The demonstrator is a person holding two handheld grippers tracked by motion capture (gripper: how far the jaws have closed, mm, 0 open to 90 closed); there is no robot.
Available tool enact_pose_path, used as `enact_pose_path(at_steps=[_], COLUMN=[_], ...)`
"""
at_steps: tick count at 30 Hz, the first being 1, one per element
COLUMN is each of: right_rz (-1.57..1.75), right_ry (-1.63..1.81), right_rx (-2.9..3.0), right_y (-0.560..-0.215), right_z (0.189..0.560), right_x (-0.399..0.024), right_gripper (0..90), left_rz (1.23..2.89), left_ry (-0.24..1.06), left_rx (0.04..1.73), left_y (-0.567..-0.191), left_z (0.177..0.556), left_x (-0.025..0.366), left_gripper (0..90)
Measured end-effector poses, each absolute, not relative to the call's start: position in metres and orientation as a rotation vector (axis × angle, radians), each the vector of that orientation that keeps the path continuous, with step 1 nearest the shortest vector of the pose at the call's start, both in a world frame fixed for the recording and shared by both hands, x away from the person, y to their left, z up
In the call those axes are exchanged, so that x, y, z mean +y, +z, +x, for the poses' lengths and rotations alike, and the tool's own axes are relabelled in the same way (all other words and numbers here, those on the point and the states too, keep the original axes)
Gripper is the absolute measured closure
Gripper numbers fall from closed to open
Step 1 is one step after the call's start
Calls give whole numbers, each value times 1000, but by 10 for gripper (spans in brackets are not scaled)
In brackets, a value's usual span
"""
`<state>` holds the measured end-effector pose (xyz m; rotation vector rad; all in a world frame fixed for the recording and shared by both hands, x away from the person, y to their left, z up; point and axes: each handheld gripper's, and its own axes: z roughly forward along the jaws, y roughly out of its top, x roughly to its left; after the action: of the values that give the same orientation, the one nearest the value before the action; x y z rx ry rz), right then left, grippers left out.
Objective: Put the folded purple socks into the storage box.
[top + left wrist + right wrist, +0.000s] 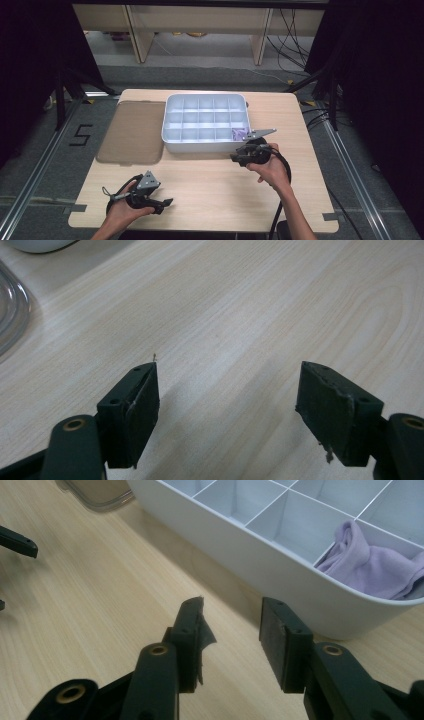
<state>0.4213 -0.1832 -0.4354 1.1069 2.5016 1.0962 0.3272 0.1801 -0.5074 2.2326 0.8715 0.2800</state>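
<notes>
- High view: a white compartment tray (206, 122) sat on the far half of the wooden table (210, 185), with a translucent brownish lid (132, 131) lying flat just beside it at its 9 o'clock.
- High view: a purple cloth (240, 133) lay in the tray's near-row compartment at the 4 o'clock corner.
- High view: the right gripper (239, 155) was held low at the tray's near wall, around 5 o'clock from tray centre and just beside the cloth's compartment; the right hand (270, 167) gripped it from behind.
- High view: the left gripper (165, 203) rested near the table's front edge at 7 o'clock, well apart from the tray, in the left hand (122, 207).
- Left gripper view: the jaws stood wide apart over bare wood grain with nothing between them; the lid's rim (12, 310) curved in at 10 o'clock.
- Right gripper view: the jaws stood partly apart and empty, over the table just short of the tray wall (260, 565).
- Right gripper view: the cloth (372, 565) lay bunched in its compartment at 2 o'clock, beyond the wall, not touched by either pad.
- Right gripper view: a loose black flap hung off the left pad's (196, 630) inner face.
</notes>
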Motion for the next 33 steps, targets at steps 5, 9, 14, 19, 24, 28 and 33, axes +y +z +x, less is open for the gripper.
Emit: enact_pose_path(at_steps=[5,9,14,19,24,28,33], right_rz=[1105,1127,1135,1137,1158,1174,1182], right_ry=[1083,1084,1081,1071,1045,1061,1046], right_rx=[2514,2505,2505,2498,2513,2503,2517], right_y=[-441,-445,-449,-456,-460,-466,-471], right_z=[417,414,410,405,399,394,389], right_x=[-183,-183,-184,-184,-186,-185,-184], right_gripper=[538,513,498,465,421,395,351], left_rz=[2234,2242,2243,2244,2246,2240,2237], left_ry=[274,284,283,285,294,286,283], left_rx=[868,854,853,847,848,852,862], left_y=[-508,-507,-507,-507,-508,-508,-508], left_z=[327,328,328,328,328,327,327], left_x=[180,180,180,180,180,179,179], left_gripper=[249,249,249,249,249,249,249])
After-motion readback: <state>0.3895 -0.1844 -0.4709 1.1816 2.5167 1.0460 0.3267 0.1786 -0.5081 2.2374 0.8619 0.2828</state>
